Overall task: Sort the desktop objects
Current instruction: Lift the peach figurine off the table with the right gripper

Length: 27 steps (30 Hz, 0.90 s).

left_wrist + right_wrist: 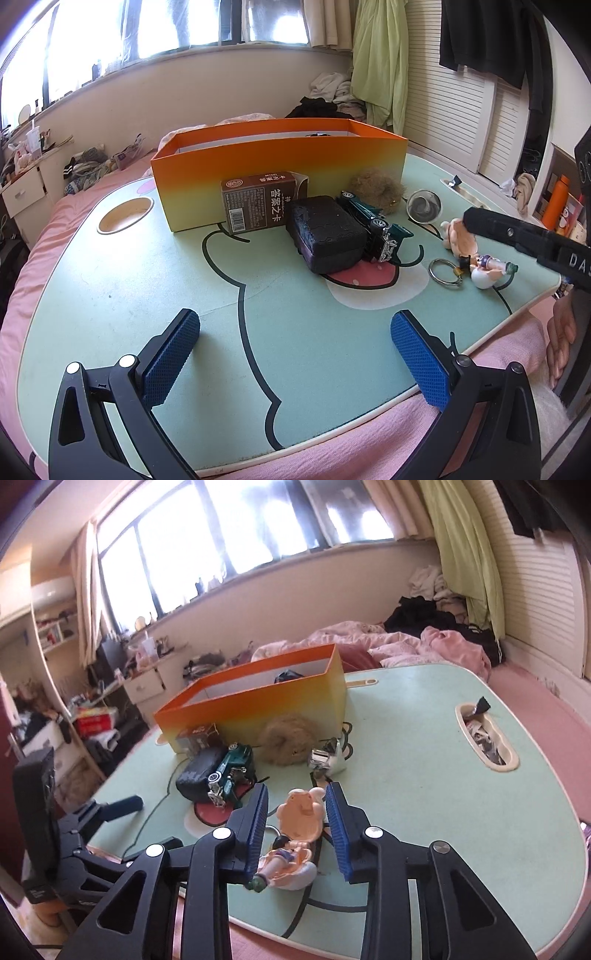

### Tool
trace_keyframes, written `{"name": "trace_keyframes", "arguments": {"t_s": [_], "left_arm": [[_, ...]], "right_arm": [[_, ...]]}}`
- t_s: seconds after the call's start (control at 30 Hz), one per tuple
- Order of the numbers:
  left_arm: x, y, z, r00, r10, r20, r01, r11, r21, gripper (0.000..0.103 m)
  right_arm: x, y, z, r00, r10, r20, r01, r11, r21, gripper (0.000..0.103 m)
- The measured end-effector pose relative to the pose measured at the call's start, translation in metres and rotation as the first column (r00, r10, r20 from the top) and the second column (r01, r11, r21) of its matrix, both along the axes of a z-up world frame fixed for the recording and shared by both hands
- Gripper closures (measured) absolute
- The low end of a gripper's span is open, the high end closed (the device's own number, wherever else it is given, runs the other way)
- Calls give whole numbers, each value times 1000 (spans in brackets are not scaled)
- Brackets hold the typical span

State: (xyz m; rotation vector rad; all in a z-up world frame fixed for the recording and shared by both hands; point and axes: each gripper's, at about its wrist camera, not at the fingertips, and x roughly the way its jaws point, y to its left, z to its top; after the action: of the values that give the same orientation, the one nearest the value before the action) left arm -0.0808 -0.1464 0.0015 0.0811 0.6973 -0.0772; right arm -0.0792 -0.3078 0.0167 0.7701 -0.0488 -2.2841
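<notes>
**Doll sits between my right claw's pads**

I see the little doll (291,845) lying on the green counter (424,794), right between the two blue pads of my right claw (297,830); the pads (258,830) stand a bit apart from it on each side, so this claw is open and not squeezing yet; the doll's long side runs along the way the claw points, head far, feet near me; I think a straight close would catch it across its narrow middle.

My left claw (295,358) is wide open with nothing in it, low over the bare near part of the counter; it is well apart from the doll, so the right hand is the nearer one.

The orange box (277,166) stands at the back; I guess the doll goes in there.

The left view shows a metal ring (445,271) just beside the doll, and a brown card box (255,205), a black case (327,232) and a green toy car (376,229) close together; the right view hides most of the ring behind the claw, but it shows something dark inside the orange box.
</notes>
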Motion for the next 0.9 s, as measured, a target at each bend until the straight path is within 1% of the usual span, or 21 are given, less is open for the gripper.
{"name": "trace_keyframes", "arguments": {"t_s": [0.03, 0.07, 0.1, 0.2, 0.23, 0.27, 0.3, 0.33, 0.37, 0.47, 0.53, 0.63, 0.7, 0.8, 0.87, 0.9], "left_arm": [[0, -1, 0, 1000, -1, 0, 1, 1000, 0, 0], [0, -1, 0, 1000, -2, 0, 2, 1000, 0, 0], [0, 0, 0, 1000, -3, 0, 3, 1000, 0, 0], [0, 0, 0, 1000, -7, 0, 7, 1000, 0, 0], [0, -1, 0, 1000, -8, -1, 8, 1000, 1, 0], [0, 0, 0, 1000, -9, 0, 9, 1000, 1, 0], [0, 1, 0, 1000, -11, 1, 11, 1000, 1, 0], [0, 1, 0, 1000, -13, 1, 13, 1000, 0, 0], [-1, 0, 0, 1000, -14, 1, 14, 1000, 0, 0], [-1, -1, 1, 1000, -20, 4, 20, 1000, -3, 0], [-2, 1, 3, 1000, -28, 9, 28, 999, -30, 0], [-2, 7, 10, 999, -26, 22, 28, 998, -64, 1], [-2, 10, 17, 999, -30, 42, 33, 996, -80, 3], [3, 12, 30, 997, -38, 71, 45, 993, -106, 11], [12, 13, 36, 996, -53, 65, 61, 990, -130, 25], [18, 15, 38, 997, -56, 55, 63, 989, -136, 28]], "right_arm": [[-3, -3, 0, 1000, 3, 3, -3, 1000, 15, 55], [-4, -8, -1, 1000, -4, 7, 3, 999, 44, 47], [-6, -10, -3, 1000, -19, 10, 18, 997, 69, 44], [-11, -15, -11, 999, -30, 41, 25, 992, 121, 43], [-10, -16, -14, 999, -31, 40, 25, 991, 134, 43], [-8, -16, -14, 999, -32, 36, 27, 989, 143, 46], [-4, -17, -14, 999, -24, 24, 20, 987, 157, 60], [-2, -17, -15, 1000, -13, 21, 9, 987, 159, 68], [1, -17, -16, 1000, -3, 16, 1, 987, 160, 71], [4, -10, -18, 1000, 19, 20, -22, 992, 124, 71], [5, -6, -16, 999, 27, 17, -29, 996, 86, 72], [11, -1, -10, 999, 35, -13, -34, 998, 51, 73], [14, 0, -8, 999, 39, -28, -38, 999, 37, 73], [13, 0, -6, 999, 35, -29, -34, 999, 26, 73], [11, 2, -7, 999, 31, -22, -31, 999, 17, 73], [10, 3, -7, 999, 31, -16, -30, 999, 15, 73]]}}
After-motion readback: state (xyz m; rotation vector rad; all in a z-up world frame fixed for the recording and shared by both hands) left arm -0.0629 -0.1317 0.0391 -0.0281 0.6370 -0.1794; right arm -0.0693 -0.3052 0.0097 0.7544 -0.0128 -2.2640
